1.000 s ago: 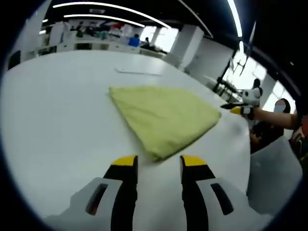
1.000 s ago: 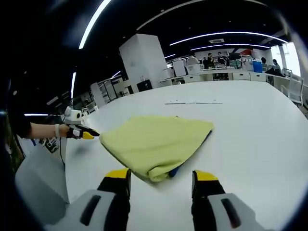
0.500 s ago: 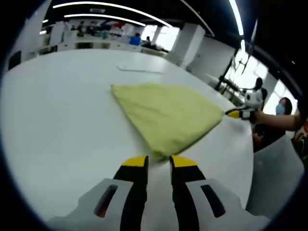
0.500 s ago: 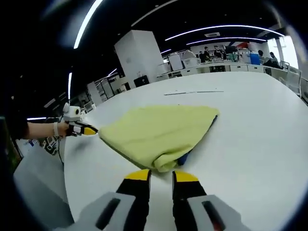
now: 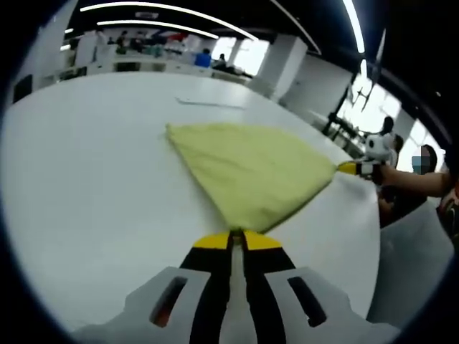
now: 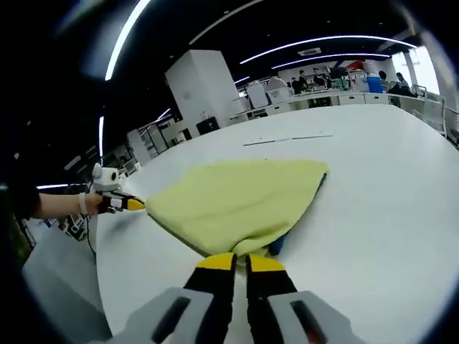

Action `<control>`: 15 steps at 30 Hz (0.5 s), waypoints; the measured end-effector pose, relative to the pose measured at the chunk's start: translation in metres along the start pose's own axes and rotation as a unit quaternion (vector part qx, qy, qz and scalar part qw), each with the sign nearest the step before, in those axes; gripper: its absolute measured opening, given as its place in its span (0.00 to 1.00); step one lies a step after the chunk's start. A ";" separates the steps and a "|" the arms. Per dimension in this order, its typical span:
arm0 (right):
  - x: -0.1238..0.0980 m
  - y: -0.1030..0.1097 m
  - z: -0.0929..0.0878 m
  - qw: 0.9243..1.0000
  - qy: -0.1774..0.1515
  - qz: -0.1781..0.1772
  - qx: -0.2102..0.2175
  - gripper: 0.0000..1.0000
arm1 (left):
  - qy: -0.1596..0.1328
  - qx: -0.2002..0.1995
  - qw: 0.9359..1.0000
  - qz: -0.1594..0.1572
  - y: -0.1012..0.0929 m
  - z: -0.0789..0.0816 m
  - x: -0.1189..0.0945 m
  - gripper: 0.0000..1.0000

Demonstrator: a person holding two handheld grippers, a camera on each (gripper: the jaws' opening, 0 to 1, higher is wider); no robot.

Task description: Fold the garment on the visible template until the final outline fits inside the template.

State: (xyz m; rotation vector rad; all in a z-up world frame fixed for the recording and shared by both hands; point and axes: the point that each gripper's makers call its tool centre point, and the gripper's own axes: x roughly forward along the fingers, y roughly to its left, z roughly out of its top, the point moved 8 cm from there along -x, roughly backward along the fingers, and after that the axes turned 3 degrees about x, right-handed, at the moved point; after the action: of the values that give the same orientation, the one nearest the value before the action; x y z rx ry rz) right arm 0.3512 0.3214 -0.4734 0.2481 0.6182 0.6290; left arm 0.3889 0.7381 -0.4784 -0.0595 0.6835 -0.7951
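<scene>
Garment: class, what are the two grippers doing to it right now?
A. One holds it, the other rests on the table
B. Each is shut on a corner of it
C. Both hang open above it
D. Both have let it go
B: the left gripper and right gripper each pinch a corner of the yellow garment between closed jaws.

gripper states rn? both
Left gripper: closed on a corner of the yellow garment.
Right gripper: closed on the garment's opposite corner.

Yellow-green garment point(image 5: 247, 168) folded, flat on white table point(image 5: 86, 165), blue beneath.
</scene>
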 end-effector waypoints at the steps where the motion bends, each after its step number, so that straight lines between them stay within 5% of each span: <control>1: 0.001 0.001 0.000 1.000 0.000 0.000 -0.002 0.03 | 0.000 0.000 1.000 0.000 0.000 0.000 0.000 0.02; 15: -0.008 -0.011 0.004 1.000 0.009 -0.009 -0.029 0.00 | 0.004 0.007 1.000 0.011 0.002 0.000 -0.001 0.00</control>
State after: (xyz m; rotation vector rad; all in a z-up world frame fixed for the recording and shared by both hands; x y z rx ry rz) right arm 0.3536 0.3075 -0.4712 0.1833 0.6181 0.6305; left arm 0.3898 0.7404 -0.4783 -0.0360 0.6860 -0.7788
